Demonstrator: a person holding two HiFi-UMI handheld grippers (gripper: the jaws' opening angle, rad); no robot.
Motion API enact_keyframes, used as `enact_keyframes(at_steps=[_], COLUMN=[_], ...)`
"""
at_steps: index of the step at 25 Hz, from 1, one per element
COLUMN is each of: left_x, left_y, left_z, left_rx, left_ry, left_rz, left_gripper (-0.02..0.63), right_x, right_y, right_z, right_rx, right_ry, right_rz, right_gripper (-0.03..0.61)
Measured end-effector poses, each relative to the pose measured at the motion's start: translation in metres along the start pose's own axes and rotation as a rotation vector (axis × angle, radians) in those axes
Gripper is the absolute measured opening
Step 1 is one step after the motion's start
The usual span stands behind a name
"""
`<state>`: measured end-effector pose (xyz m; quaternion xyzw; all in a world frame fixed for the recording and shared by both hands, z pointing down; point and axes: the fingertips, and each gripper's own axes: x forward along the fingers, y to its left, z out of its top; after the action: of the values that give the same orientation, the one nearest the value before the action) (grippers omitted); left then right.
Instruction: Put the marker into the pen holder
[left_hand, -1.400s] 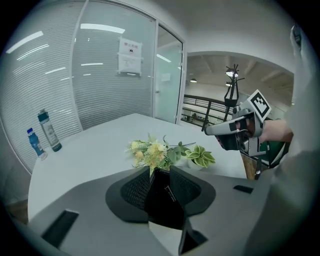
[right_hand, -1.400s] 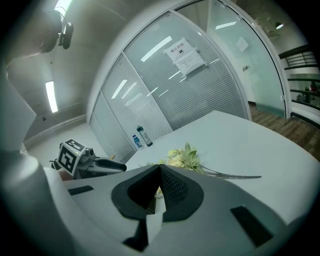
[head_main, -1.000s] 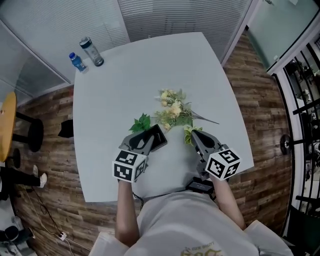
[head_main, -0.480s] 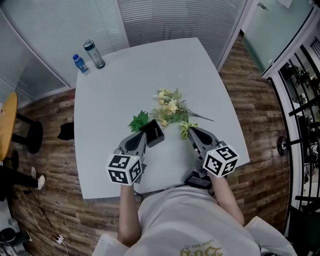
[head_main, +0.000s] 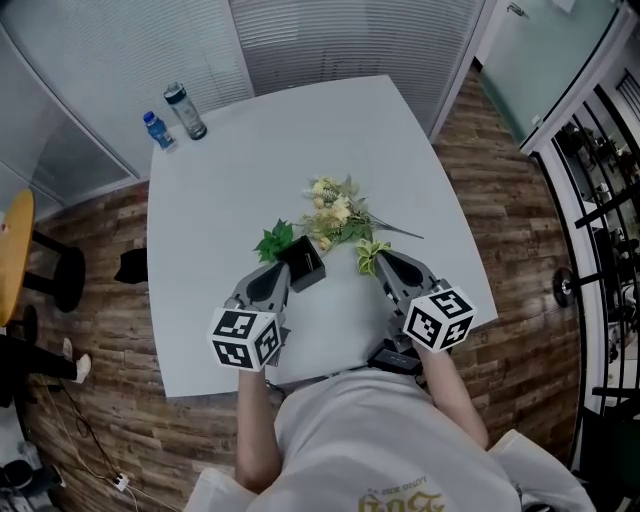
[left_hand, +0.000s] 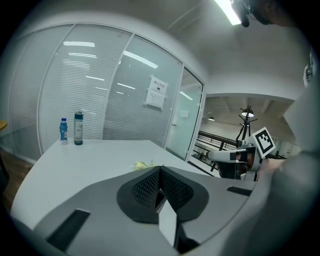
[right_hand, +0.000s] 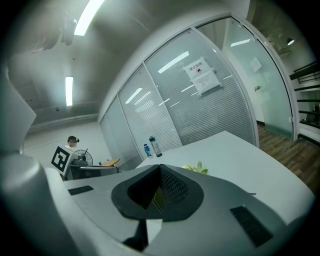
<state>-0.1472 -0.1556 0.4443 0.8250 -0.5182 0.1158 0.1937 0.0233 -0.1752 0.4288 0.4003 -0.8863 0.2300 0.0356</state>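
The left claw (head_main: 287, 272) has just closed empty, the black pen holder (head_main: 305, 264) at its tip, and the right claw (head_main: 381, 259), with flowers (head_main: 335, 215) ahead, is closed too.

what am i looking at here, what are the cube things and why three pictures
No robot: a person holds a tool in each hand, each ending in a two-fingered claw. The patterned cubes are part of those tools. The top-down picture is from a camera on the person's head; the other two are from cameras riding on each tool, looking along its claw. The left claw and right claw hang over a white table. On it are a bunch of flowers, a black box, possibly the pen holder, by the left claw's tip, and two bottles at the far corner. The left claw's jaws have just been closing and now meet with nothing between them; the right claw looks shut and empty too. No marker shows.
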Motion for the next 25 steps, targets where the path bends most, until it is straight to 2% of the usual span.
enact_keyframes(at_steps=[6, 25], left_x=[-0.0026, 0.0020], left_y=[-0.0022, 0.0068], left_z=[-0.0006, -0.0066], left_rx=[-0.004, -0.036], left_ry=[-0.003, 0.005], left_rz=[-0.013, -0.013], left_gripper=[0.011, 0.012], right_x=[-0.0017, 0.0055], right_y=[0.0005, 0.0014], right_z=[0.0046, 0.0051], right_rx=[-0.036, -0.024], right_ry=[-0.028, -0.026], right_rz=[-0.025, -0.015], right_gripper=[0.015, 0.015])
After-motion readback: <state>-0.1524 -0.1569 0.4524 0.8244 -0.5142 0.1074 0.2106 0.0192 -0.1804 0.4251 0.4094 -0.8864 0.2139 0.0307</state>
